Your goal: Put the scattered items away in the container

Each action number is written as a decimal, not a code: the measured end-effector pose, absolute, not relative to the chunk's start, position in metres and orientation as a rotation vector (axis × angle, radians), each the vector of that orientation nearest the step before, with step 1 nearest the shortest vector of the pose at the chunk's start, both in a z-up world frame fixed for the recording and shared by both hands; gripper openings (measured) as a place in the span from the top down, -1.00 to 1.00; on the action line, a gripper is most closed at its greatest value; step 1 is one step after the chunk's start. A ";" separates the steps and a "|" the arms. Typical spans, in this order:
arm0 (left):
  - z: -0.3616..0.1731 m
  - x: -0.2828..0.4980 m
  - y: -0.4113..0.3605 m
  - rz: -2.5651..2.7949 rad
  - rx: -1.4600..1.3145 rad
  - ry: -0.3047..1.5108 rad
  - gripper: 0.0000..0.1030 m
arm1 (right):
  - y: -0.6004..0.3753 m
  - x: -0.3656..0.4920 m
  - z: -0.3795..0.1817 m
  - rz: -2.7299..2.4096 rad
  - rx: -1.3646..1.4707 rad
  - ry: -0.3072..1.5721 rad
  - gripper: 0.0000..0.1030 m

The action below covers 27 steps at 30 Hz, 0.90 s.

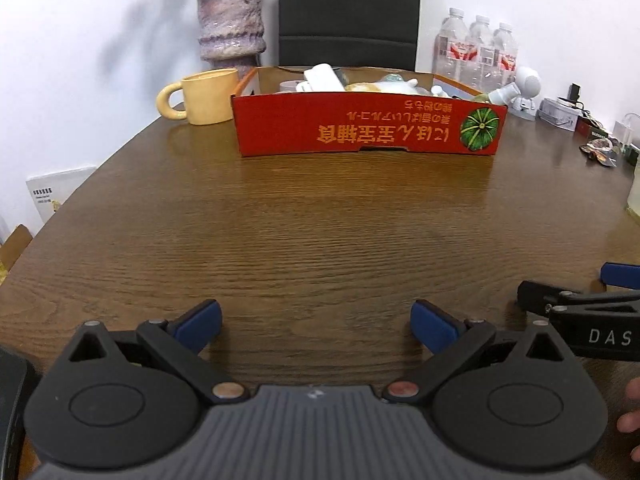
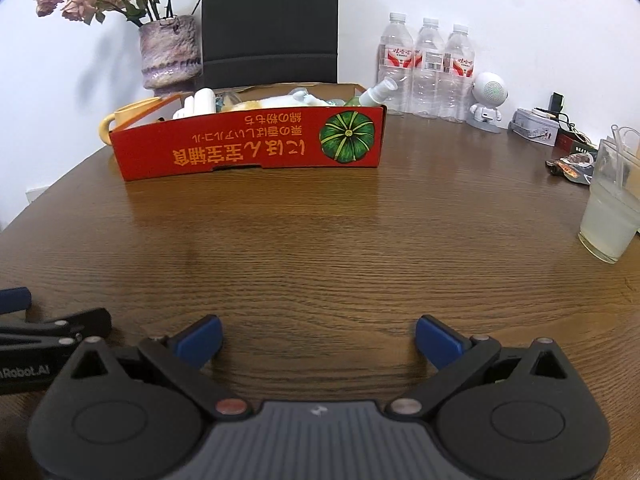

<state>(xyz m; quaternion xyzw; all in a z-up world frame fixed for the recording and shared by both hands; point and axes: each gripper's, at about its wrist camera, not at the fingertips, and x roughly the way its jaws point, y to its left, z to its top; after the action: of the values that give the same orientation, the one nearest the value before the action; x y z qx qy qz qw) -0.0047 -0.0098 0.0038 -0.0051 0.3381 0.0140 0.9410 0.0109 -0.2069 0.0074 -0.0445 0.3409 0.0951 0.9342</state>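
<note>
The red cardboard box (image 1: 366, 128) stands on the wooden table (image 1: 320, 240) at its far side, printed long wall facing the cameras, and serves as the reference for all positions below. Items inside the box: a white cylindrical object (image 1: 323, 77) near its left end, a pale spray bottle (image 2: 377, 92) leaning over its right end, and mixed pale items between them that cannot be told apart. The table surface in front of the box carries no loose item. Left gripper (image 1: 316, 326): well in front of the box, low over the table, blue-padded fingers spread wide, holding nothing. Right gripper (image 2: 318, 340): also well in front of the box, just to the right of the left gripper, fingers spread wide, holding nothing. A yellow mug (image 1: 202, 96) sits just beside the left end of the box; a purple vase (image 1: 232, 24) with dried flowers stands behind the mug. A black chair back (image 1: 348, 14) rises behind the box. Three water bottles (image 2: 426, 66) and a small white robot figure (image 2: 488, 100) stand to the right of the box, and a glass of pale drink (image 2: 612, 208) sits farther right, well apart from it.
</note>
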 end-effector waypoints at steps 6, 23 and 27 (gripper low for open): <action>0.003 -0.004 -0.010 0.024 -0.012 0.692 -1.00 | -0.202 0.010 0.008 0.193 -0.089 0.697 -1.00; 0.004 -0.002 -0.009 0.013 -0.011 0.693 -1.00 | -0.202 0.008 0.008 0.179 -0.085 0.697 -1.00; 0.004 -0.002 -0.010 0.013 -0.011 0.693 -1.00 | -0.201 0.008 0.008 0.180 -0.085 0.697 -1.00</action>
<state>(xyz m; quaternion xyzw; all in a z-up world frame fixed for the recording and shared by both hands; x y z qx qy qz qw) -0.0019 -0.0097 0.0044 -0.0053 0.3394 0.0063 0.9406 0.0081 -0.2012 0.0083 -0.0416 0.3410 0.0883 0.9350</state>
